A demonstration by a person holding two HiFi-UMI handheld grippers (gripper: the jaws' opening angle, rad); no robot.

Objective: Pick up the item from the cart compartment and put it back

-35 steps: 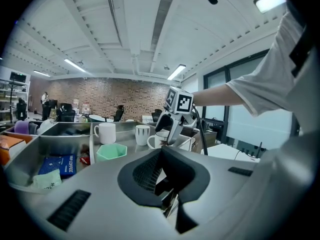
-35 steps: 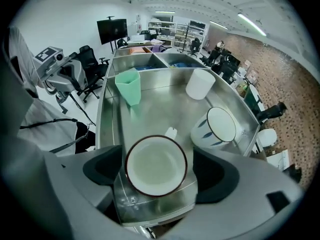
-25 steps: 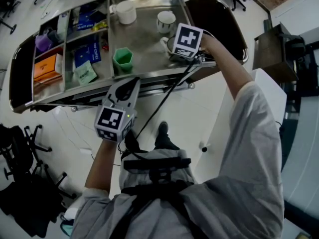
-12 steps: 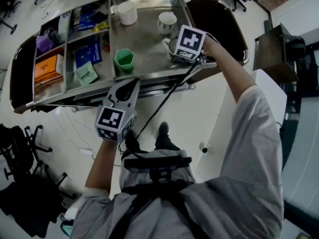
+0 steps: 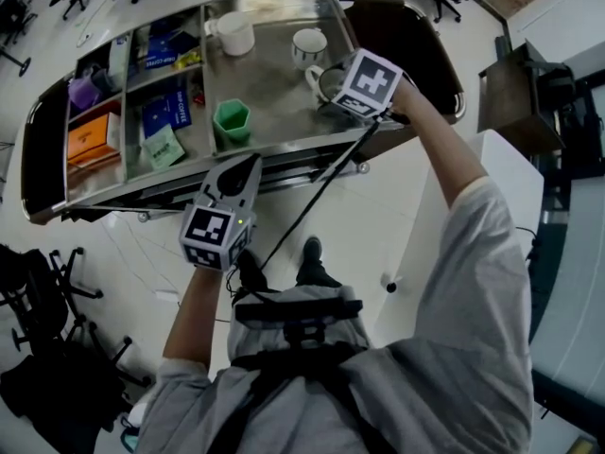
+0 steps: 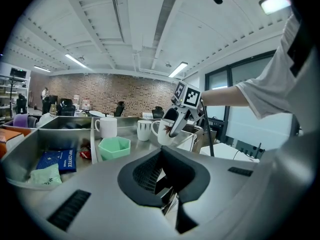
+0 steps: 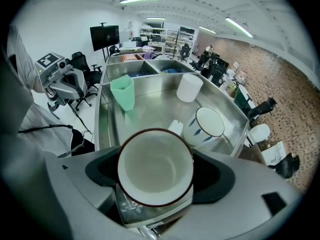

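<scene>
Mug (image 7: pixel 156 161) still in right tongs (image 7: pixel 156 184)

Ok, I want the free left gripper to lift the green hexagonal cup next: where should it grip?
Probably grip the green hexagonal cup across two opposite flat sides near its rim, coming down from above: it stands upright, mouth up, with nothing touching it.

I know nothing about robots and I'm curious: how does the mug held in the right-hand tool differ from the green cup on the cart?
The mug is white and round, with a dark rim and a handle; the green cup is faceted and handleless. The mug is clamped in the right gripper's jaws; the green cup stands free on the cart tray. Both are open-topped and look empty.
</scene>
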